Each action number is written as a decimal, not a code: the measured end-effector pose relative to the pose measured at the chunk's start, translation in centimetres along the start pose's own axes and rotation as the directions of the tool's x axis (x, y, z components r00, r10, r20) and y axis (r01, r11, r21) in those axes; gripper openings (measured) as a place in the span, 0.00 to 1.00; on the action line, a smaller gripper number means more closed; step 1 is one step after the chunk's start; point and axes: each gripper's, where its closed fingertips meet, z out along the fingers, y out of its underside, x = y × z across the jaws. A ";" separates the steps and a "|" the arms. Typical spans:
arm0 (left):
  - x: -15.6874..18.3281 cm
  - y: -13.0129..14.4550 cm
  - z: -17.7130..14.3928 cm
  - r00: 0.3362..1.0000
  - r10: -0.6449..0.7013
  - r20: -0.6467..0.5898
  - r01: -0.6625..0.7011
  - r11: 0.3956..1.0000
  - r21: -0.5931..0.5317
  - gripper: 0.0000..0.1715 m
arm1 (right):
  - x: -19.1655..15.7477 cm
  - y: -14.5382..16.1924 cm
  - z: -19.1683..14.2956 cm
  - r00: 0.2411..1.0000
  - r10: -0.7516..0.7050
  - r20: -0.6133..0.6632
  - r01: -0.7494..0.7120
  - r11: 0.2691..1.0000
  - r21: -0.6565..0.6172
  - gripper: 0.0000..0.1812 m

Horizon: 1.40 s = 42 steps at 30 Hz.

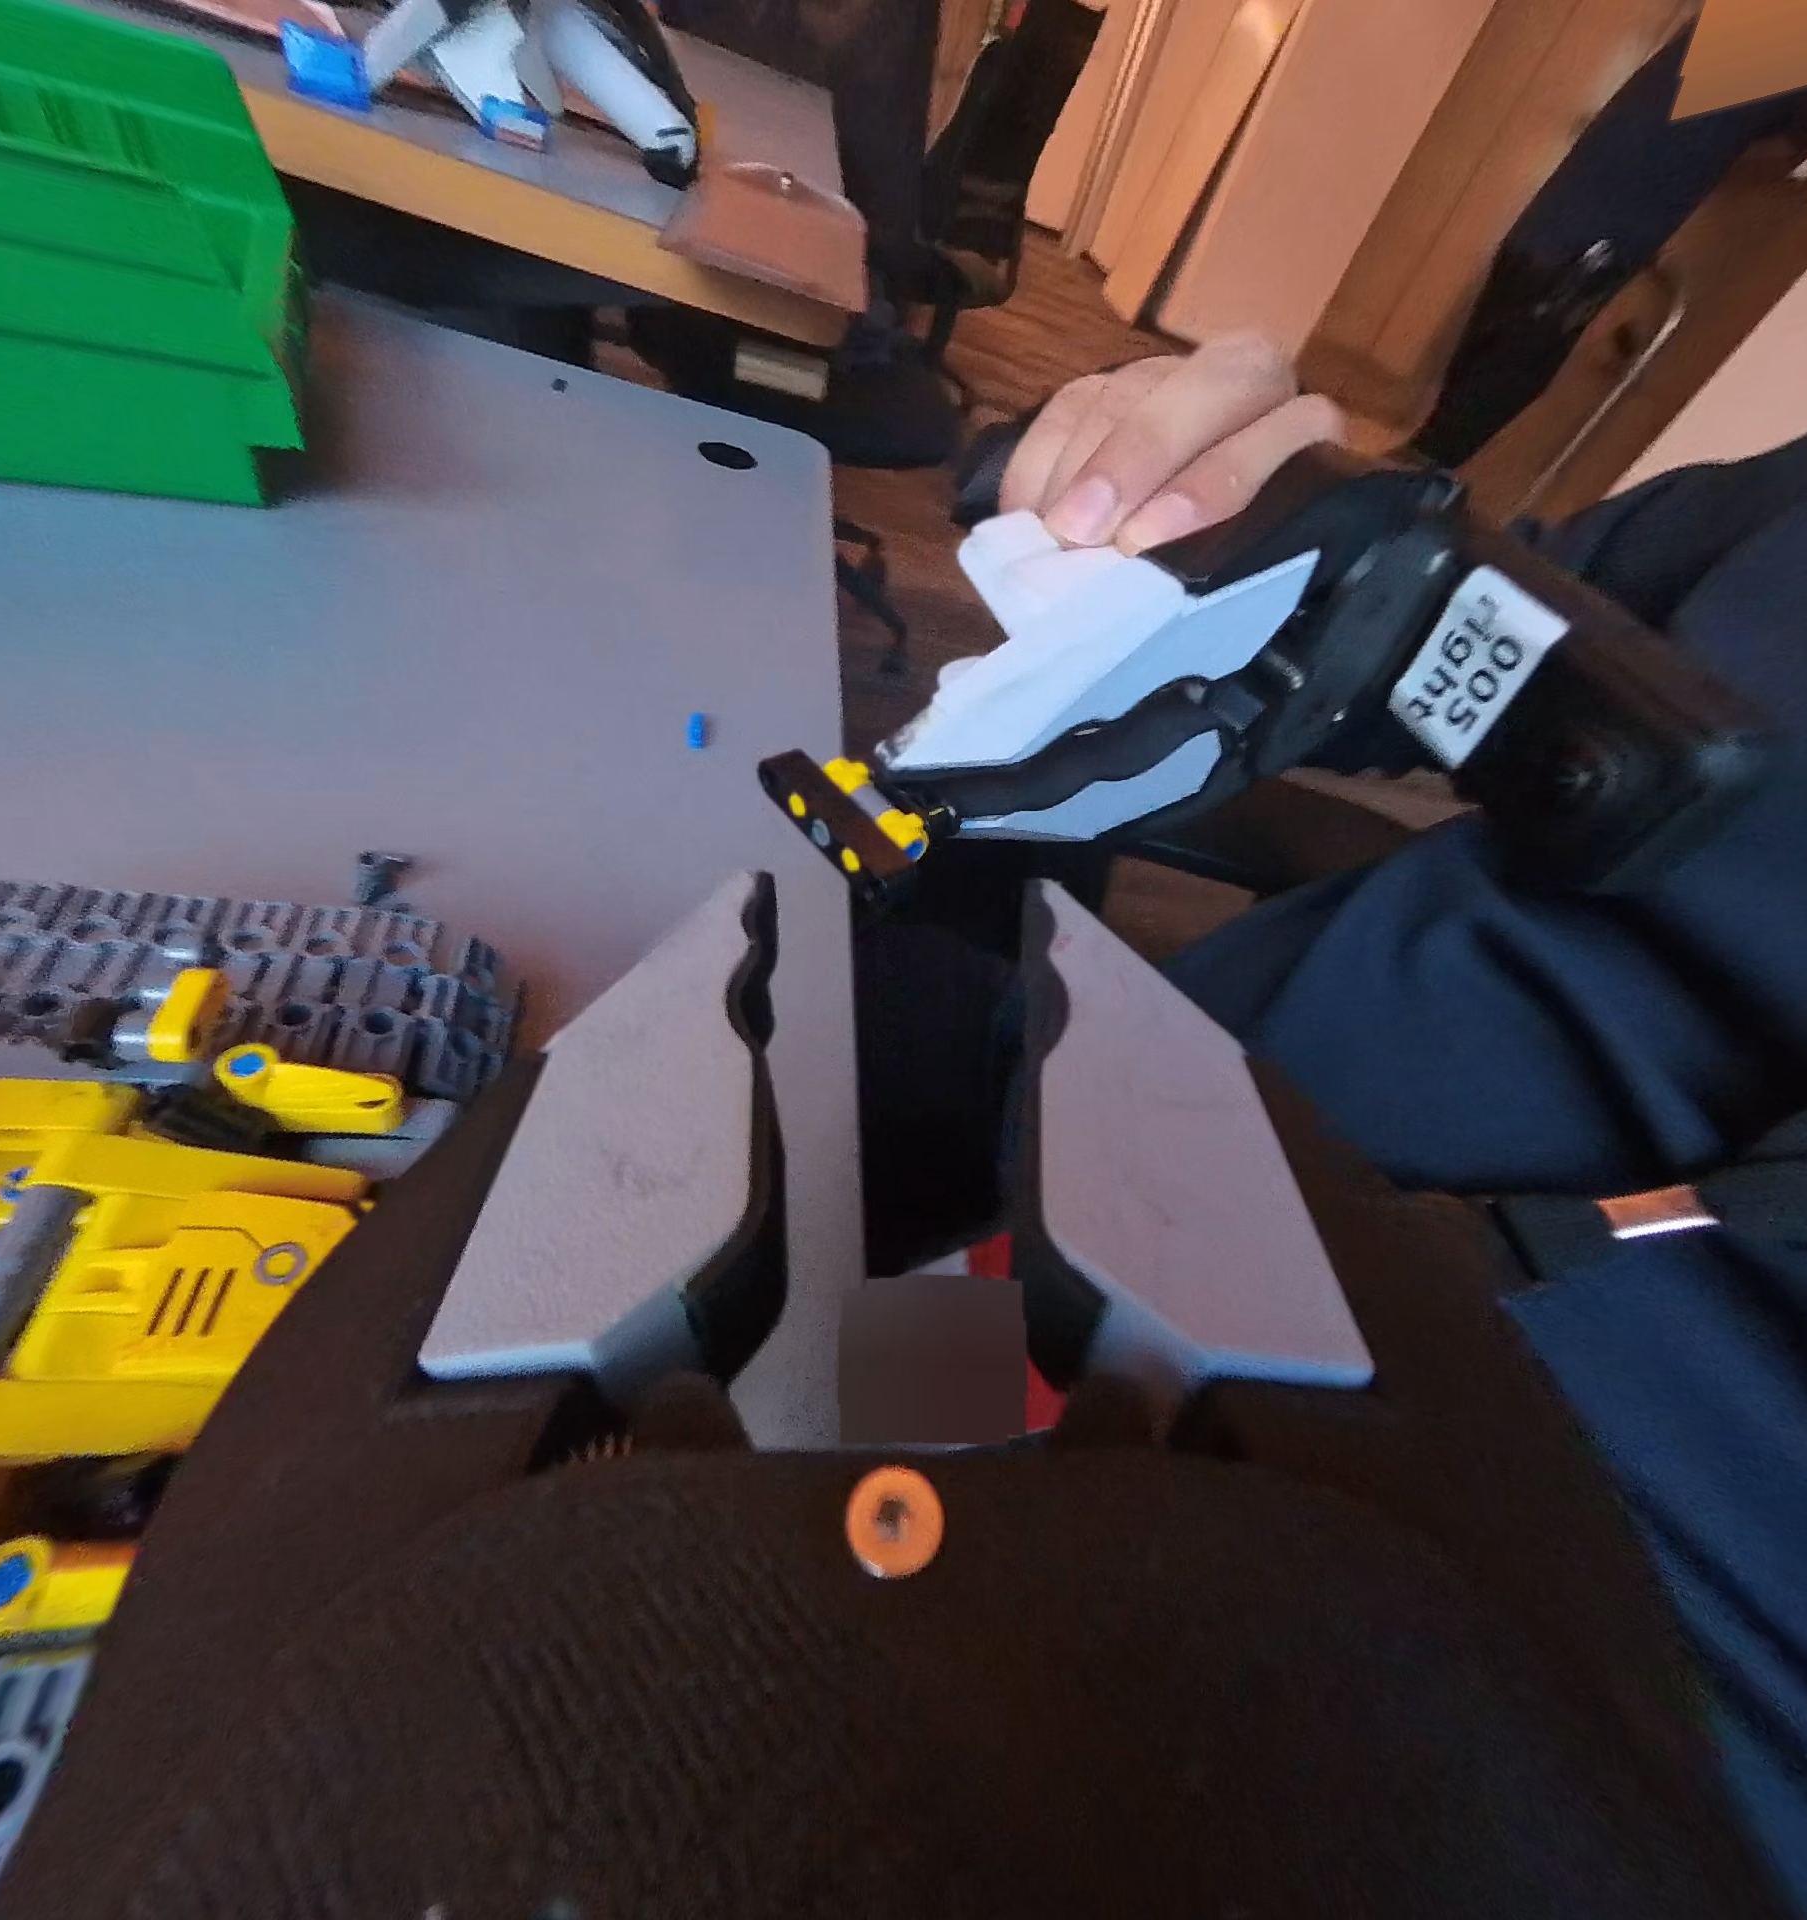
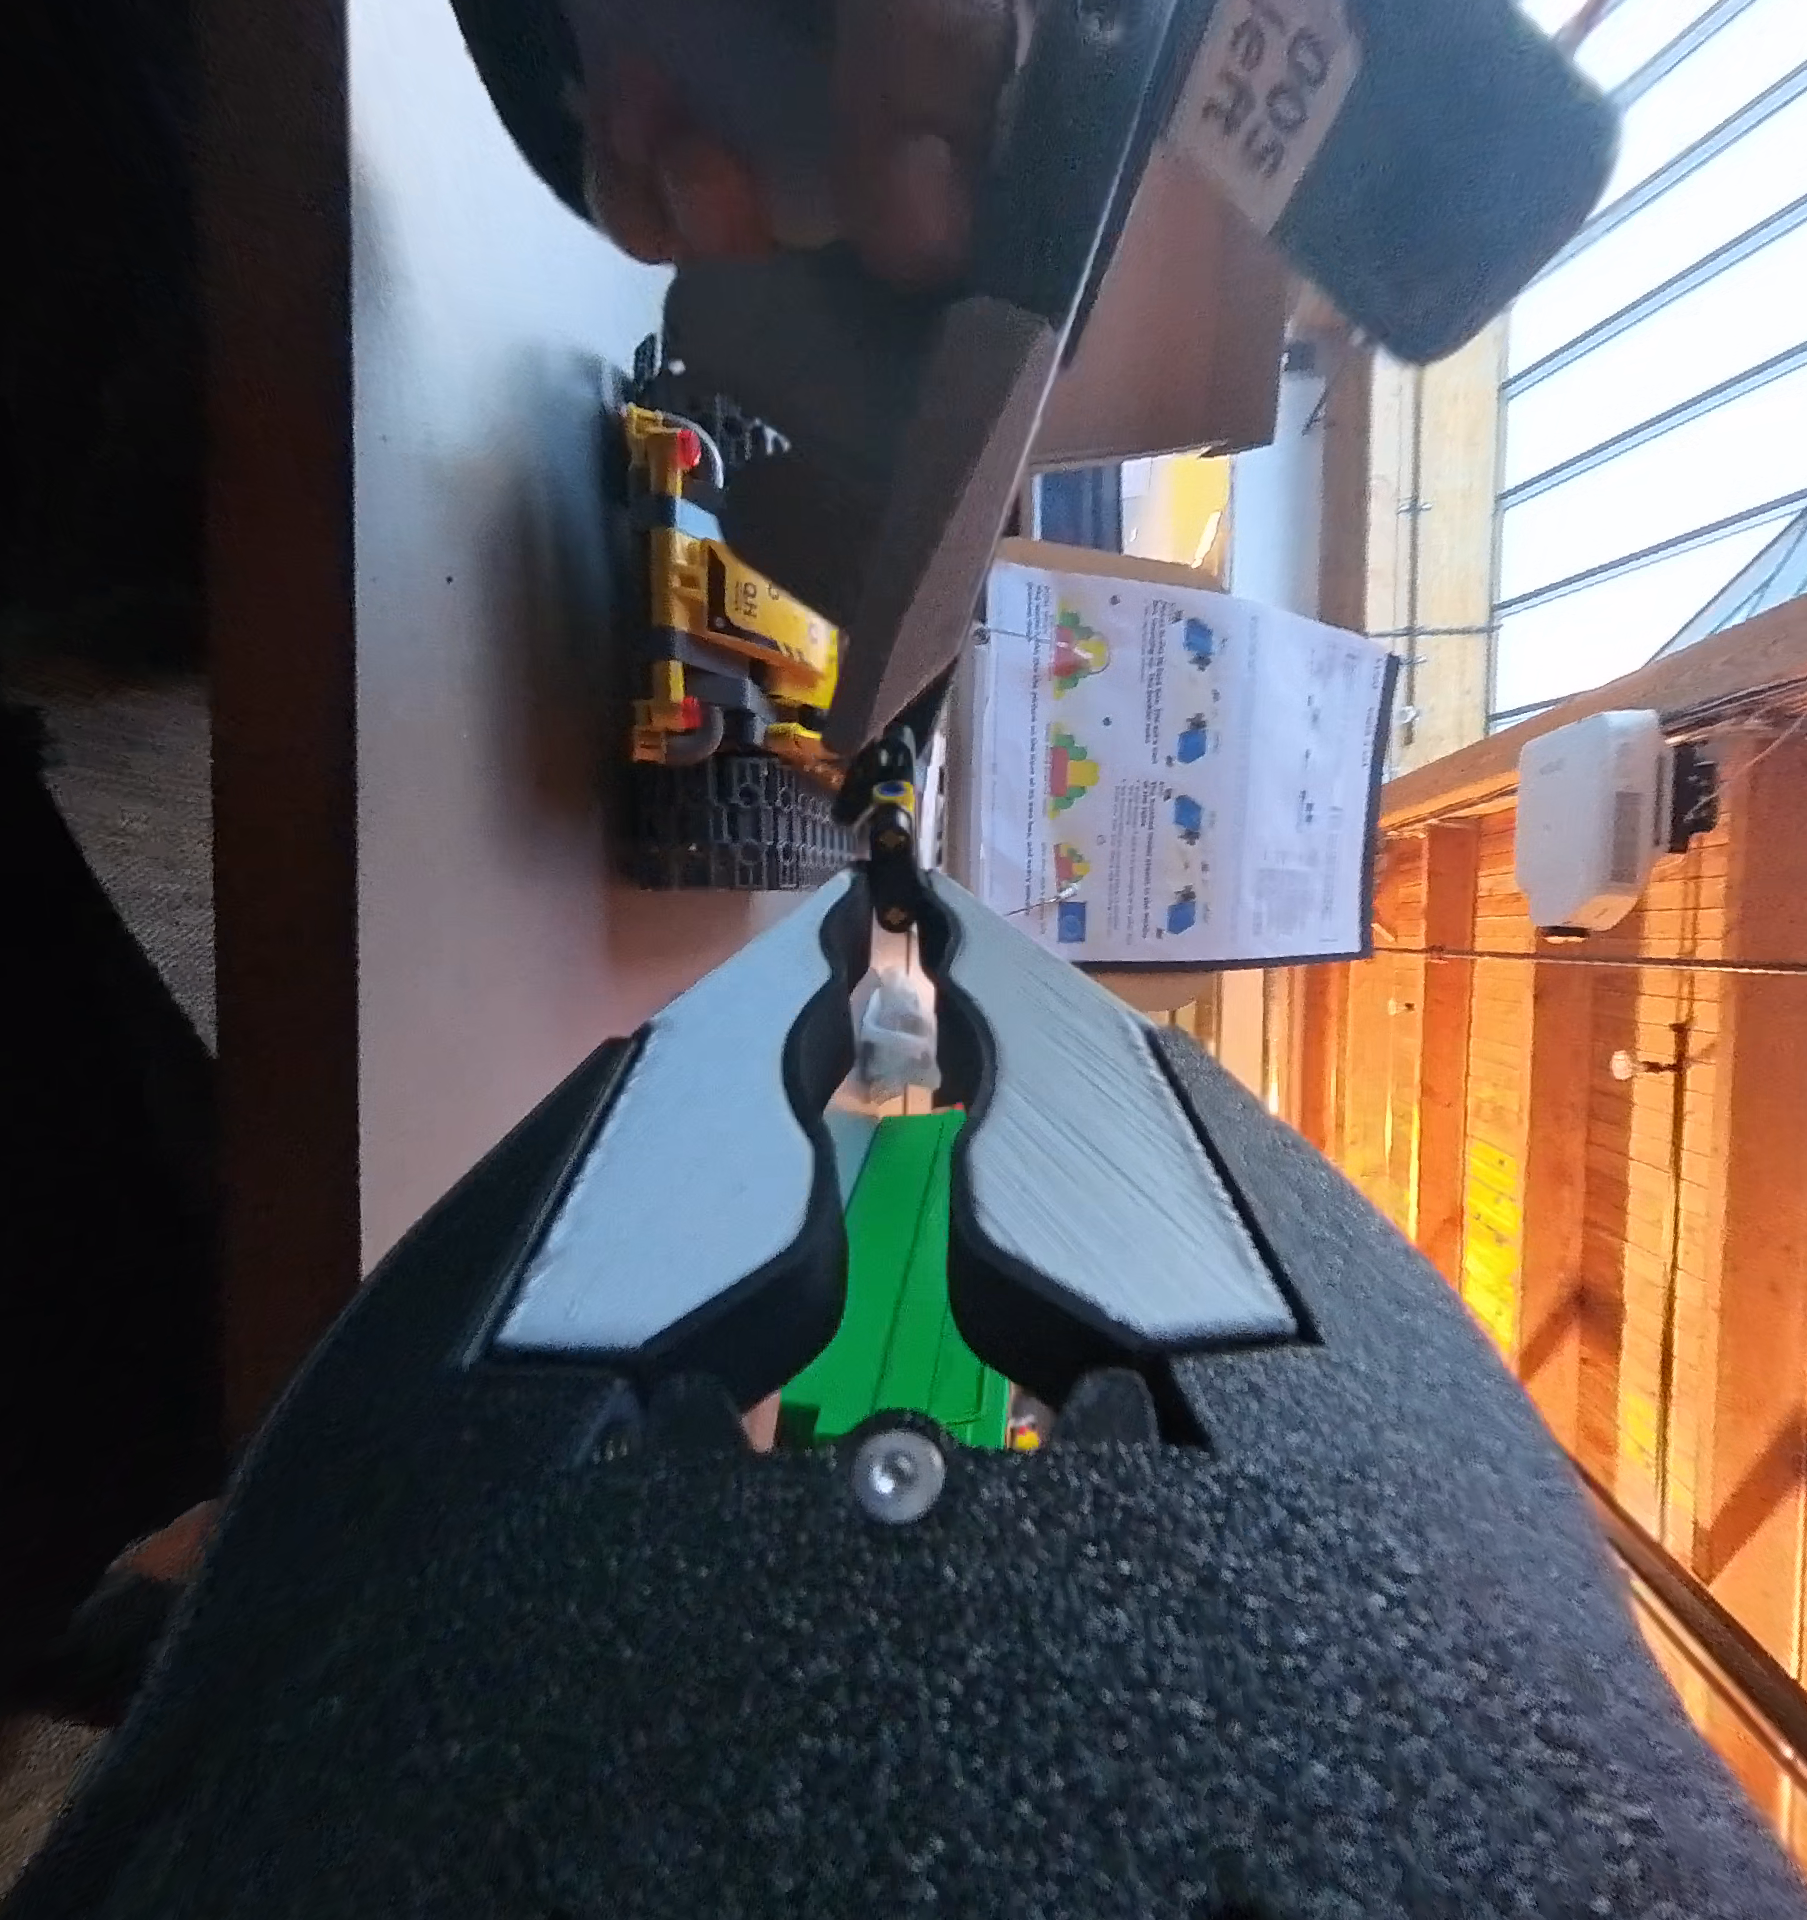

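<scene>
Pinching a small black-and-yellow brick piece (image 1: 857, 821) at its tips, the right tool (image 1: 914, 795) reaches in from the frame's right, a hand (image 1: 1138, 447) gripping it. Centre-low, the left tool (image 1: 899, 914) is spread, seemingly empty, over the worktop (image 1: 463, 644) edge, yellow model (image 1: 140, 1195) lower left.

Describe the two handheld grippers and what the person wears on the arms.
Both grippers have textured black bodies and flat pale grey fingers edged with wavy black pads. The left gripper has an orange washer; the right gripper a silver screw and, in the left wrist view, a white label. The sleeve is dark navy.
</scene>
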 end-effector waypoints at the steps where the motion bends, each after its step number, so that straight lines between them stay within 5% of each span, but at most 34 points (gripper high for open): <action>1: 0.2 0.0 0.0 0.999 -0.029 -0.029 0.029 1.000 0.002 0.28 | 0.1 -0.2 -0.1 1.000 0.003 -0.004 -0.003 1.000 0.014 0.03; 3: 0.3 0.0 -0.1 0.999 -0.003 -0.046 0.003 1.000 0.004 0.29 | 0.4 -0.7 -0.2 1.000 0.018 -0.006 -0.017 0.999 0.044 0.03; 8: -0.9 1.3 -0.7 0.931 0.354 0.089 -0.341 0.931 -0.133 0.43 | 0.7 -1.8 -0.6 1.000 -0.007 -0.009 0.008 0.994 0.108 0.03; 13: 2.9 0.5 -0.5 0.943 0.310 -0.118 -0.313 0.950 -0.010 0.43 | 0.5 -3.9 -0.9 0.996 -0.095 0.003 0.092 0.977 0.194 0.03; 19: 4.6 0.6 -1.3 0.911 0.347 -0.220 -0.345 0.937 0.051 0.26 | 0.4 -5.9 -1.9 0.988 -0.148 0.048 0.125 0.940 0.317 0.03; 27: 5.0 0.8 -1.2 0.903 0.361 -0.233 -0.358 0.932 0.057 0.26 | 0.3 -6.4 -2.1 0.984 -0.172 0.042 0.149 0.932 0.329 0.03; 31: 3.7 0.8 -0.9 0.889 0.442 -0.125 -0.442 0.897 0.025 0.25 | 0.0 -5.5 -1.5 0.990 -0.132 0.055 0.111 0.952 0.284 0.03; 37: 0.3 -0.3 -0.6 0.815 0.555 0.163 -0.552 0.831 -0.070 0.25 | 1.0 -1.8 -0.3 0.987 0.142 0.075 -0.151 0.979 0.140 0.00; 40: -1.6 -0.8 -0.8 0.768 0.562 0.307 -0.548 0.825 -0.141 0.25 | 1.4 0.2 -0.1 0.932 0.350 0.095 -0.359 0.928 0.098 0.00; 42: -2.6 -1.0 -0.8 0.735 0.564 0.376 -0.539 0.823 -0.180 0.25 | 1.2 1.6 0.2 0.826 0.545 0.141 -0.556 0.830 0.049 0.00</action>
